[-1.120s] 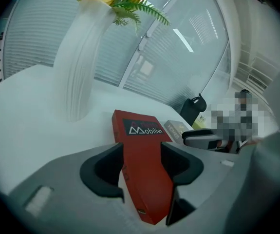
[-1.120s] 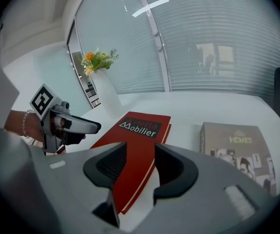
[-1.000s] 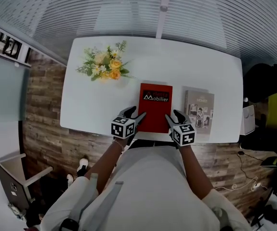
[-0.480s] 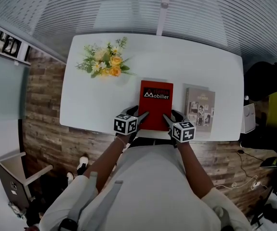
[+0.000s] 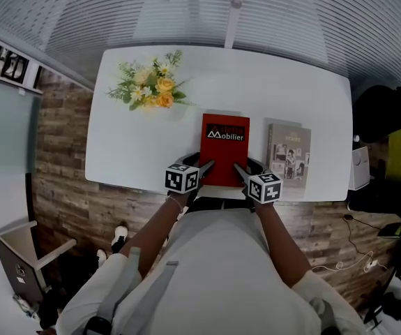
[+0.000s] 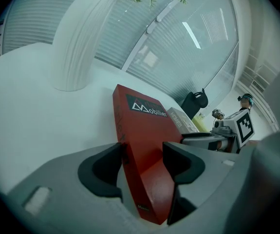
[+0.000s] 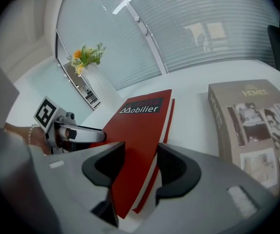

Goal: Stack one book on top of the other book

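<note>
Red book [image 5: 224, 152] lies flat on the white surface [image 5: 284, 96], near my edge, approx. mid-width, title end pointing away from me. Grey book [image 5: 289, 158] lies flat just beside it on the right with a narrow strip of surface between them, so nothing is stacked yet.

Left hand-held gripper [image 5: 194, 165] sits at the red book's near-left corner. In the left gripper view its jaws are spread and the corner is in the gap: one jaw is against the spine side, the other over the cover. I see no real pinch.

Right hand-held gripper [image 5: 245, 165] is at the near-right corner, same arrangement mirrored. In the right gripper view the jaws are wide, have just been closing a little, and have the red cover and page edge between them. One jaw overlaps the cover, the other sits by the page edge, and the pads aren't clamped on it.

Both point down at the book from my side. Flowers [image 5: 148, 86] are far left on the surface, well apart from both books.
</note>
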`<control>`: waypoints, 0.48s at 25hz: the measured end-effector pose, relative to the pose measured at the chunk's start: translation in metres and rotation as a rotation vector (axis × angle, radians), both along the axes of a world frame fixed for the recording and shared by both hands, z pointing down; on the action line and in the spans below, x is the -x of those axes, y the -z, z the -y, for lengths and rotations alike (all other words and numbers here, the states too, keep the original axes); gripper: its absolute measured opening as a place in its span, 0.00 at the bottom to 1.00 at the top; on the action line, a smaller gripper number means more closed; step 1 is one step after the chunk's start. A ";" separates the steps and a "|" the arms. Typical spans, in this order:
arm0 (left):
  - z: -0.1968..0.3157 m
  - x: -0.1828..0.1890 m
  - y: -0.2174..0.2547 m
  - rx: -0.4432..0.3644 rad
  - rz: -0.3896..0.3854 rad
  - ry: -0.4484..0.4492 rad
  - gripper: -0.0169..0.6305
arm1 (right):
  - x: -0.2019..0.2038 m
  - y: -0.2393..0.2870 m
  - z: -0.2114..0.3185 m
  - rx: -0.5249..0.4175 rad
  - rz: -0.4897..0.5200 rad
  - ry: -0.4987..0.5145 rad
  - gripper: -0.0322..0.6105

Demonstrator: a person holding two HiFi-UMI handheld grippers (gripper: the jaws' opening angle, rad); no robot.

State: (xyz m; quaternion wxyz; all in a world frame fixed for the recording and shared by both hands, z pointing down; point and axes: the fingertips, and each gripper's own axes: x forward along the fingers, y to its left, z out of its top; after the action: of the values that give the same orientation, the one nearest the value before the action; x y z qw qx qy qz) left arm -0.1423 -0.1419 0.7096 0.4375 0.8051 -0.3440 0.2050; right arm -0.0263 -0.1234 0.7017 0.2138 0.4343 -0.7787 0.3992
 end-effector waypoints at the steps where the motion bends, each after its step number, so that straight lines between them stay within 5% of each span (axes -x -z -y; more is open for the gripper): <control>1: 0.000 0.000 0.000 0.000 0.002 -0.001 0.44 | 0.000 0.000 0.000 0.002 -0.001 0.000 0.37; 12: 0.003 0.003 0.018 -0.021 0.004 0.000 0.44 | 0.003 0.018 0.001 -0.008 0.000 -0.013 0.37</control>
State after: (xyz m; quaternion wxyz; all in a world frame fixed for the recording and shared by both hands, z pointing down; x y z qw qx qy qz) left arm -0.1458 -0.1444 0.6916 0.4283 0.8094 -0.3469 0.2028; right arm -0.0295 -0.1243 0.6834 0.2095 0.4400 -0.7776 0.3974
